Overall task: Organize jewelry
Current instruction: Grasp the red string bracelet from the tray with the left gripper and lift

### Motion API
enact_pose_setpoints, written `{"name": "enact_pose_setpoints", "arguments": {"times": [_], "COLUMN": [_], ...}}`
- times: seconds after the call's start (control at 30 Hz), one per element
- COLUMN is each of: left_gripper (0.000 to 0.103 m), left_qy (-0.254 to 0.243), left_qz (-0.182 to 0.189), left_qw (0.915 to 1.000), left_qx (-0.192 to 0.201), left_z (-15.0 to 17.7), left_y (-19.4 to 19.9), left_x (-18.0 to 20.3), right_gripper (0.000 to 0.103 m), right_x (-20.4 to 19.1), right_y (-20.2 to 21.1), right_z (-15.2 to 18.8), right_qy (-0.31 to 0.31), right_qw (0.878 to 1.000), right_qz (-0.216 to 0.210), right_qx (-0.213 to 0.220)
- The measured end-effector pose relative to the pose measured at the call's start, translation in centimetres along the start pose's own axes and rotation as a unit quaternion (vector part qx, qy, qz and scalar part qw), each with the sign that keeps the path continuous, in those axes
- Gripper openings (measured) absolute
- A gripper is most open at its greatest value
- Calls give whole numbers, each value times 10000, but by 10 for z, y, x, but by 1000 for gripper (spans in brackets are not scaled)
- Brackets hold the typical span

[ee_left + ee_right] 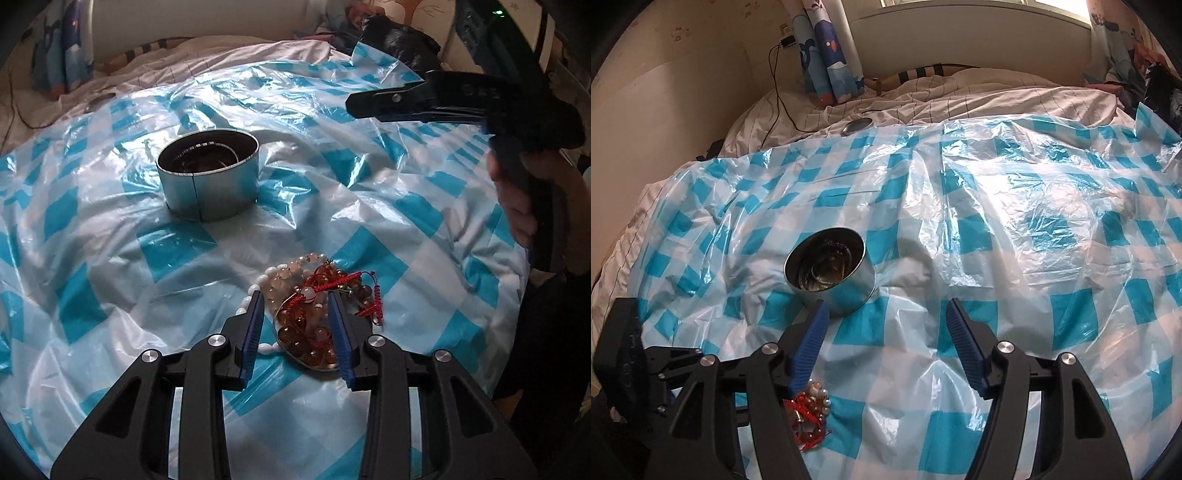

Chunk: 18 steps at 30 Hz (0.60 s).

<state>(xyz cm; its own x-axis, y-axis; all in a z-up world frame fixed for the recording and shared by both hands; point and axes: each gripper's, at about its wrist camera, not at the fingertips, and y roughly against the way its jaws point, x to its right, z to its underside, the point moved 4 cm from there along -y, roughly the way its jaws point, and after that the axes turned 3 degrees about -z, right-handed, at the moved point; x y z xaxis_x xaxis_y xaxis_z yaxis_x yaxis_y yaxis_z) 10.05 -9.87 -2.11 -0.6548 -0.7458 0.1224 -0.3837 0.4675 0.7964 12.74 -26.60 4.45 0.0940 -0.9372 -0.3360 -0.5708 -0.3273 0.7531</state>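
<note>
Left wrist view: a heap of jewelry [314, 314] lies on a crinkled plastic sheet [110, 258] checked in turquoise and white, spread over a bed. The heap mixes strands of amber-brown translucent beads [308, 341], milky white oval beads [258, 286], pale pink round beads and a red knotted cord [371, 304] with a small blue tassel end; part of it rests on a shallow shiny dish whose rim shows at the near edge. The left gripper [297, 328] points down at the heap, its blue ribbed pads parted and standing on either side of the amber beads; whether the pads press on anything cannot be told, and nothing is lifted. Beyond the heap, well apart from it, stands a round metal tin [208, 175], open-topped, with dark contents that are too dim to identify.

Right wrist view: the right gripper [884, 341] hangs over bare sheet with its fingers released and spread wide, nothing between them. The tin [831, 273] sits just beyond its left finger, a coiled chain faintly visible inside. The heap [809, 413] shows low at left. A flat round lid [857, 126] lies at the sheet's far edge.
</note>
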Motion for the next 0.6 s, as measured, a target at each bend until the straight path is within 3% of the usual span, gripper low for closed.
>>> {"name": "enact_pose_setpoints", "arguments": {"times": [0.23, 0.6], "left_gripper": [45, 45], "left_qy": [-170, -511], "left_qz": [-147, -246], "left_qw": [9997, 9984], "left_qx": [63, -74], "left_z": [-4, -3], "left_y": [-9, -16], "left_x": [2, 11], "right_gripper": [67, 71], "right_x": [-5, -6], "right_y": [-5, -10], "right_z": [5, 8], "right_qy": [56, 98], "right_qw": [9999, 9998], "right_qz": [-51, -49], "right_qx": [-90, -179]}}
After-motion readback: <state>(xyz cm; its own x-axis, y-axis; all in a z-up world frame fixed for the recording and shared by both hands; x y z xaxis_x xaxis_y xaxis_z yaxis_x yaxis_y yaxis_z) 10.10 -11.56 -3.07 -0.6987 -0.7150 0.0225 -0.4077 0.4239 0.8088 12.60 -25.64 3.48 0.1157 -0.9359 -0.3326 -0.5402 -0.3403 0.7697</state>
